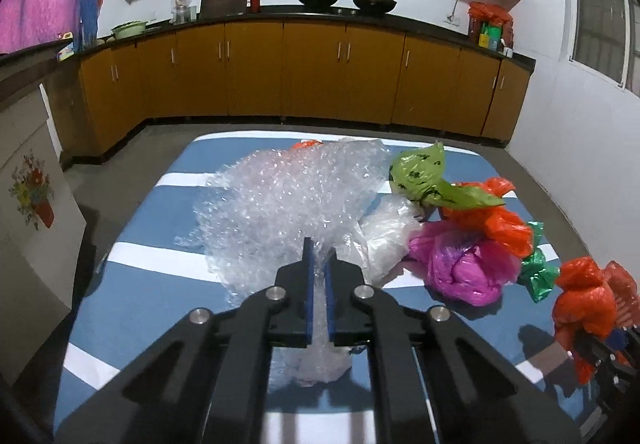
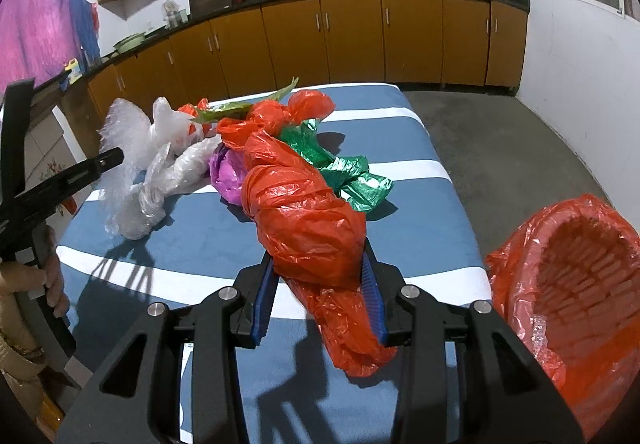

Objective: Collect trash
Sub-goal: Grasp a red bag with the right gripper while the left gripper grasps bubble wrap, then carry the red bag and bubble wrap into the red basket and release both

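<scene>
My left gripper [image 1: 319, 250] is shut on a sheet of clear bubble wrap [image 1: 288, 199] and holds it above the blue-and-white striped table [image 1: 160, 284]. My right gripper [image 2: 320, 256] is shut on a crumpled orange plastic bag [image 2: 308, 219]; the same bag shows at the right edge of the left wrist view [image 1: 580, 308]. A pile of trash lies on the table: a pink bag [image 1: 464, 268], a light green bag [image 1: 424, 171], an orange bag [image 1: 488, 215], a dark green bag [image 2: 344, 167] and a clear bag [image 1: 388, 228].
An orange basket lined with an orange bag [image 2: 568, 284] stands off the table's right side. Wooden kitchen cabinets [image 1: 312, 71] with a black counter run along the far wall. A white board with a flower picture [image 1: 32, 195] leans at the left.
</scene>
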`<state>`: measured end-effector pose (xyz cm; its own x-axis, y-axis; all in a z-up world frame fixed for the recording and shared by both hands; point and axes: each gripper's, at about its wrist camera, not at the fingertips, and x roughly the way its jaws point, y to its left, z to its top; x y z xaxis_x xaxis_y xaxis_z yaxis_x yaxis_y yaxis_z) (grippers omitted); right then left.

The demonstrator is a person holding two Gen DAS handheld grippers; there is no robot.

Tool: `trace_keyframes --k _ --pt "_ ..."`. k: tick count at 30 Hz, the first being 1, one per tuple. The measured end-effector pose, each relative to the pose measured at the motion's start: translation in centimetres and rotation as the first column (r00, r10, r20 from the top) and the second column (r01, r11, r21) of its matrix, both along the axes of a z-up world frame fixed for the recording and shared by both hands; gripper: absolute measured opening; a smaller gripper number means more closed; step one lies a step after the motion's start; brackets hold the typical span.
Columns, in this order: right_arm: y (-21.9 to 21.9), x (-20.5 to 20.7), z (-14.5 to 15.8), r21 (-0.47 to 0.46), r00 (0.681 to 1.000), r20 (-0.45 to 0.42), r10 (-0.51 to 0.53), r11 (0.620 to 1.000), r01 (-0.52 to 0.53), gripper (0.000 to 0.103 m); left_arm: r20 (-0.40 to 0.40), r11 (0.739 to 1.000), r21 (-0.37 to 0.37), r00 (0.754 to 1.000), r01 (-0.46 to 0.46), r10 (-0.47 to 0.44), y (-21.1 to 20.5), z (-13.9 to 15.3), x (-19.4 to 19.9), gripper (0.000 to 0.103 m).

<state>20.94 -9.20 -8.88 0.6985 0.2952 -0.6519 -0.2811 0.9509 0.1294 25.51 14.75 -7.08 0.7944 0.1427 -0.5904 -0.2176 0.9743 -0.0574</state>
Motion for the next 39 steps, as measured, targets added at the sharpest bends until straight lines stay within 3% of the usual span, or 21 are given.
trace_keyframes --k 11,22,30,39 --pt "-1.1 -2.3 2.2 0.018 0.998 0.056 -0.027 1.000 0.026 0.040 0.061 0.999 -0.007 0.998 0.034 -0.033 -0.2 3.8 -4.8 0.006" --pt "-4.0 -5.2 4.2 0.039 0.991 0.098 -0.092 0.995 0.089 0.040 0.128 0.987 -0.016 0.980 0.157 -0.154 -4.6 7.9 -9.5 0.005" --pt "-8.0 -7.0 5.0 0.054 0.978 0.111 -0.179 0.983 0.174 0.040 0.149 0.959 -0.020 0.950 0.282 -0.276 -9.6 9.5 -10.9 0.005" --pt "-13.3 -8.6 4.7 0.066 0.950 0.106 -0.292 0.956 0.287 0.040 0.145 0.912 -0.030 0.905 0.408 -0.400 -15.7 9.3 -10.6 0.005"
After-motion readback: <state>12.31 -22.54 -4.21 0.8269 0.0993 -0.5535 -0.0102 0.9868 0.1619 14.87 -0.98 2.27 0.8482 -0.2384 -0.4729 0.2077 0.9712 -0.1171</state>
